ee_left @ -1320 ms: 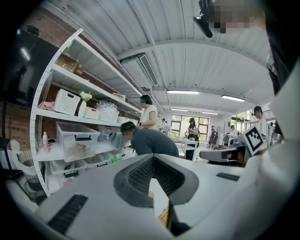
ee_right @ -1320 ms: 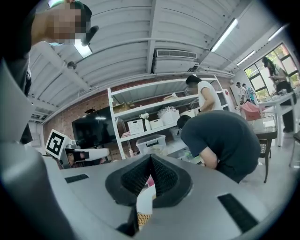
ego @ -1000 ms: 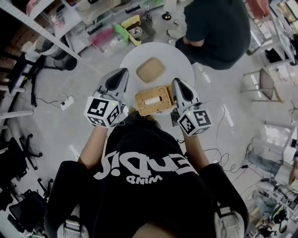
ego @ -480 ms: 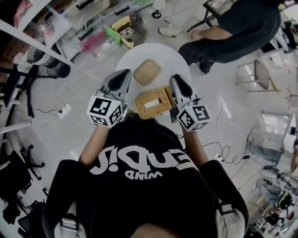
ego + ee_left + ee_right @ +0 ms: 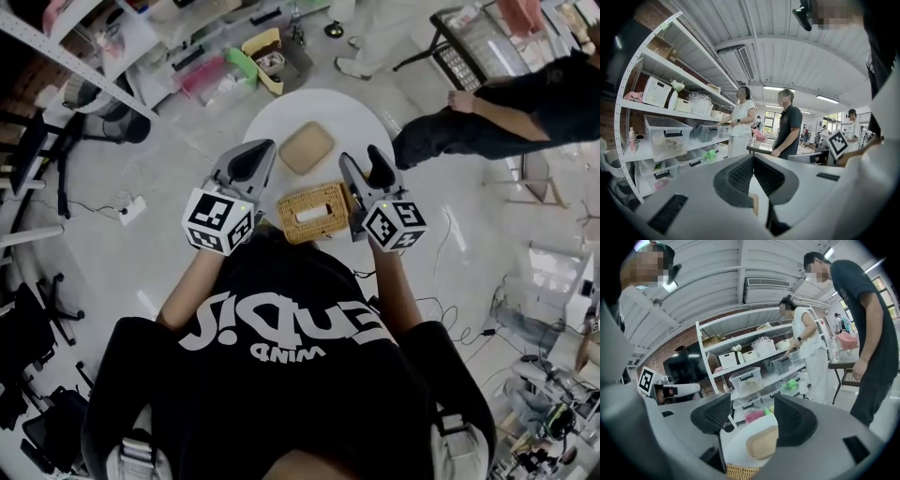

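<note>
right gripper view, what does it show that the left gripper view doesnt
Only the right gripper view: the right gripper, jaws apart, with a clear look at the round white table, tan tray and wicker box. Only the left gripper view: the left gripper, jaws together. Both: white shelves, a person in white, a person in a dark shirt.

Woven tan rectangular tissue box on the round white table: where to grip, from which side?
Probably from above, open right gripper spanning the woven tan rectangular tissue box across its shorter width, on the long side walls: they look straight and parallel.
</note>
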`<state>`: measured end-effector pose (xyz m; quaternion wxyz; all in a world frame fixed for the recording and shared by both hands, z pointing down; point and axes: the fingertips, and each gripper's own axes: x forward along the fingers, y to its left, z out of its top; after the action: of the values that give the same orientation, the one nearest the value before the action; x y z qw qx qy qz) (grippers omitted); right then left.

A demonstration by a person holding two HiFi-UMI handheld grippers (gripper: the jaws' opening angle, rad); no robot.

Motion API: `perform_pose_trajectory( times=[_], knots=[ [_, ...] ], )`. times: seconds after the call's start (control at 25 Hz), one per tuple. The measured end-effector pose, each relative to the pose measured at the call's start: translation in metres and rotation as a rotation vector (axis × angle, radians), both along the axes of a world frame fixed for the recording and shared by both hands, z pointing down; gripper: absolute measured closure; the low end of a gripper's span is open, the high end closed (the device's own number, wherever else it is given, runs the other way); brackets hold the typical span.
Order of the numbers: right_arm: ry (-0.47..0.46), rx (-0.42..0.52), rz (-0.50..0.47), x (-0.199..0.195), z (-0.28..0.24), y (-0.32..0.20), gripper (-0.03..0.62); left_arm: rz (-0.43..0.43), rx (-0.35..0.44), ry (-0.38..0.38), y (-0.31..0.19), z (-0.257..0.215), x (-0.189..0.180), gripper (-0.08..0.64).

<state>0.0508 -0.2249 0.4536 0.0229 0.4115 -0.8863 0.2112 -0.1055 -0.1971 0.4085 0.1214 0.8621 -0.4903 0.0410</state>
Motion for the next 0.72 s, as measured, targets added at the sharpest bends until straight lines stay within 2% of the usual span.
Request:
perform_pose_trajectory(
  times=[0.4, 0.72],
  knots=[
    [0.082, -0.149, -0.08, -0.01, 0.076, -0.045, 0.305, 0.009, -0.028, -0.005, -0.007, 0.012, 0.004, 0.563],
    [0.148, -0.315, -0.125, -0.01, 0.147, -0.074, 0.29, 0.031, -0.054, -0.014, -0.021, 0.021, 0.01, 0.563]
  ],
)
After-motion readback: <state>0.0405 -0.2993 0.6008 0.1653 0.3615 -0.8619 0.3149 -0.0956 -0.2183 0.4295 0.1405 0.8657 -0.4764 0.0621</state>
